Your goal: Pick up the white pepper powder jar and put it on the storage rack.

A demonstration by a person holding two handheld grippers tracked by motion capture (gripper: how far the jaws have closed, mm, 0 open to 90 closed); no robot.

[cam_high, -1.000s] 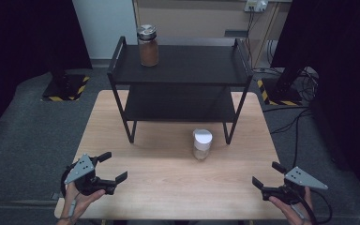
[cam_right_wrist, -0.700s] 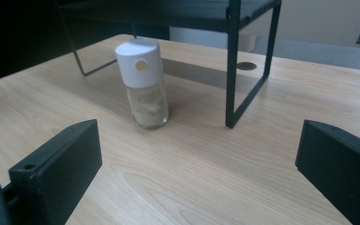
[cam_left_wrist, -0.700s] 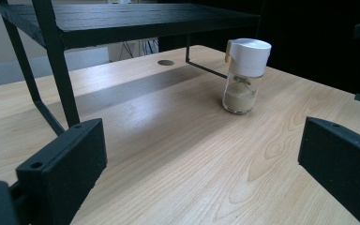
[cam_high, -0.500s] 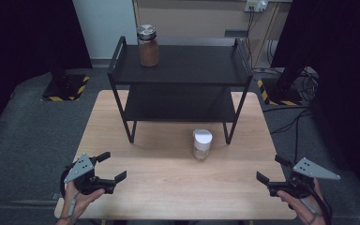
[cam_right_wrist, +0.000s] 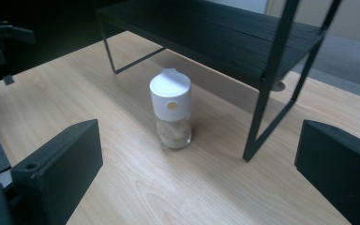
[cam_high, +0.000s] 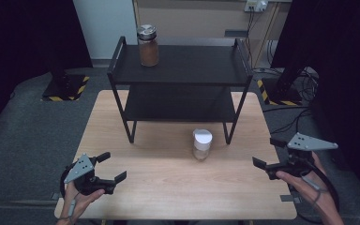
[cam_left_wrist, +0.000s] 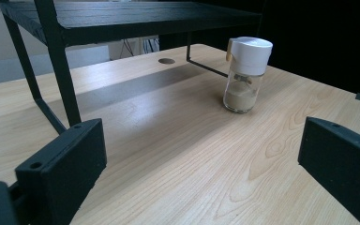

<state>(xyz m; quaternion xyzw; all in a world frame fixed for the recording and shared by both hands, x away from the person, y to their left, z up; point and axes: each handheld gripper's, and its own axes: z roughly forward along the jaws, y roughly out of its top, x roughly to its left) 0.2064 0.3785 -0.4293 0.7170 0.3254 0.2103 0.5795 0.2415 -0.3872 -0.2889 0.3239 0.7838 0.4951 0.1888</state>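
Note:
A small glass shaker with a white cap [cam_high: 201, 144] [cam_left_wrist: 244, 75] [cam_right_wrist: 171, 109] stands upright on the wooden table [cam_high: 168, 187], just in front of the black two-level rack [cam_high: 183, 65]. A brown-filled jar with a metal lid [cam_high: 147, 46] sits on the rack's top level at the left. My left gripper [cam_high: 111, 167] [cam_left_wrist: 201, 164] hovers open near the table's front left corner, empty. My right gripper [cam_high: 267, 152] [cam_right_wrist: 199, 164] is open and empty at the right edge, its jaws facing the shaker from a short distance.
The rack's lower level [cam_high: 178, 105] is bare. Its thin black legs [cam_high: 229, 131] stand just right of the shaker. Grey carpet [cam_high: 28, 136] surrounds the table, with cables [cam_high: 290, 124] and stand bases with yellow-black tape [cam_high: 65, 89] behind.
My right gripper has risen and shifted slightly right and forward, turning its jaws toward the shaker. The left gripper has barely moved.

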